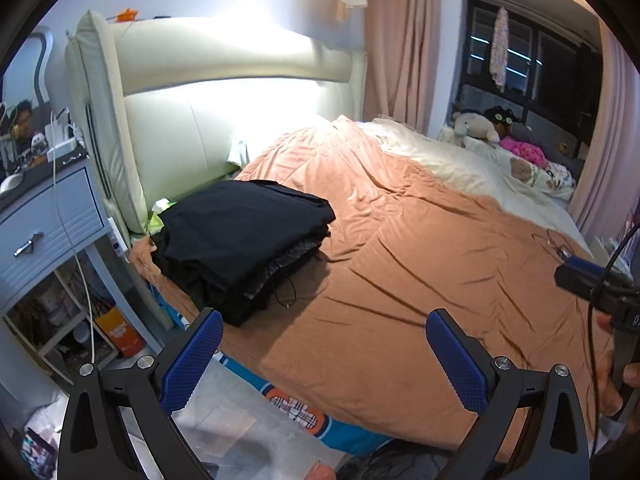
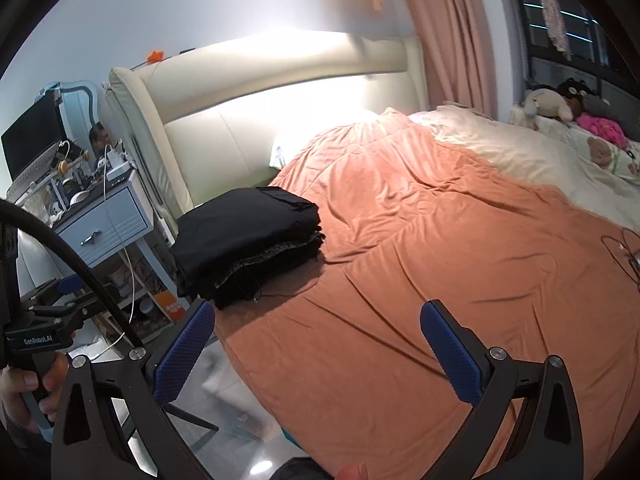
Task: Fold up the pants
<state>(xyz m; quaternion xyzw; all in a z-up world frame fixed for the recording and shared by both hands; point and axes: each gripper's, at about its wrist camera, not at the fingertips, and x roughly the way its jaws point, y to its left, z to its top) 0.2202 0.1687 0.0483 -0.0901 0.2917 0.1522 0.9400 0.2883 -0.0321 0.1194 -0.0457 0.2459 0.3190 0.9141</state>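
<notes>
A stack of folded black pants (image 1: 244,240) lies on the near left corner of the bed, close to the headboard; it also shows in the right wrist view (image 2: 248,244). A thin black cord trails from the stack's front edge. My left gripper (image 1: 324,344) is open and empty, held above the bed's near edge, below and right of the stack. My right gripper (image 2: 316,336) is open and empty, also in front of the bed and apart from the stack. The right gripper's body shows at the right edge of the left wrist view (image 1: 596,288).
An orange-brown quilt (image 1: 400,260) covers the bed, with a cream blanket (image 1: 460,160) and soft toys (image 1: 480,126) at the far side. A cream headboard (image 1: 180,120) stands behind. A blue nightstand (image 1: 48,224) with cables stands left. A cable lies on the quilt at right (image 1: 556,242).
</notes>
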